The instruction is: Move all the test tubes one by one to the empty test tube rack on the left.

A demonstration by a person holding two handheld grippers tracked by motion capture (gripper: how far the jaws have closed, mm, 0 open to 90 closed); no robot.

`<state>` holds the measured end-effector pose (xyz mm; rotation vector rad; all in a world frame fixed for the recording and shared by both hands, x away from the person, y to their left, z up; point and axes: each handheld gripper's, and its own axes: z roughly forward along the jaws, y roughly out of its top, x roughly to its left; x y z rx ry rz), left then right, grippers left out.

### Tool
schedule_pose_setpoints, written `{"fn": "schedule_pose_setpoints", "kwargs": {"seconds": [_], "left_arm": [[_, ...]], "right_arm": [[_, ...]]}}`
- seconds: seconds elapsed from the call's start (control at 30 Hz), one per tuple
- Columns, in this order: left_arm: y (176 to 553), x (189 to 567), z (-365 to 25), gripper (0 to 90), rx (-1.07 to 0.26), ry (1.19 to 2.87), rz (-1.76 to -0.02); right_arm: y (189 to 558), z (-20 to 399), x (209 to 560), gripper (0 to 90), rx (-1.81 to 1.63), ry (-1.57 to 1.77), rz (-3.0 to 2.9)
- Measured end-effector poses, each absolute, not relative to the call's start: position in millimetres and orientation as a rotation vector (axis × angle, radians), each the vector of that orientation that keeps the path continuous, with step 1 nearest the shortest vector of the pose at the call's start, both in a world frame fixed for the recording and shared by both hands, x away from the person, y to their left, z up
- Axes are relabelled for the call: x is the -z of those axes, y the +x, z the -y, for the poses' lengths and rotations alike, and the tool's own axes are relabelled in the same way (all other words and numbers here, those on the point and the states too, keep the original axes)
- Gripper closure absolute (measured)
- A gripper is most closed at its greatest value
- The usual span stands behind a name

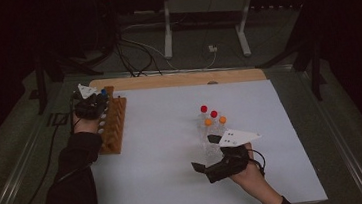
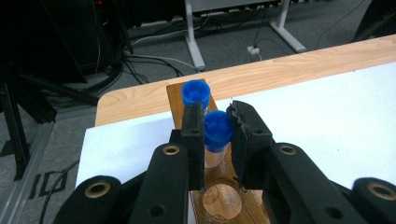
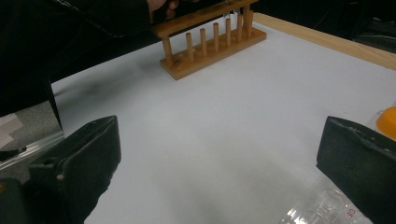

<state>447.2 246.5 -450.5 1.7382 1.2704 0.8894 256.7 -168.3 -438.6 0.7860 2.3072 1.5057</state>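
The white table cover (image 1: 174,153) is smooth and flat. At its far left edge stands my wooden rack (image 2: 224,205) with round holes. My left gripper (image 2: 215,133) pinches a clear tube with a ribbed blue cap (image 2: 218,127) over the rack — a second blue cap (image 2: 194,93) stands behind. My right gripper (image 3: 219,154) has its jaws spread wide beside clear tubes with red and orange caps (image 1: 211,124).
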Motion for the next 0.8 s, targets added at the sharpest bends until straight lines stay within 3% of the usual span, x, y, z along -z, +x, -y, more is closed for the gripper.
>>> {"fn": "schedule_pose_setpoints", "kwargs": {"seconds": [0.1,0.23,0.3,0.6,0.8], "left_arm": [[446.4,448.8,-247.4,75.0,-0.865,1.74,-1.275],[440.8,444.5,-245.8,60.6,-0.832,1.744,-1.276],[436.1,441.4,-244.7,49.4,-0.841,1.736,-1.291],[402.6,422.5,-240.4,18.8,-0.775,1.747,-1.211],[371.3,416.1,-229.4,5.0,-0.654,1.754,-1.076]], "right_arm": [[256.8,169.0,437.9,0.0,-1.508,0.789,-2.304],[256.7,170.8,435.9,0.0,-1.511,0.789,-2.296],[256.9,172.2,435.1,0.0,-1.514,0.789,-2.286],[261.8,188.4,424.3,0.0,-1.501,0.818,-2.219],[271.7,208.4,420.9,0.0,-1.464,0.885,-2.147]]}}
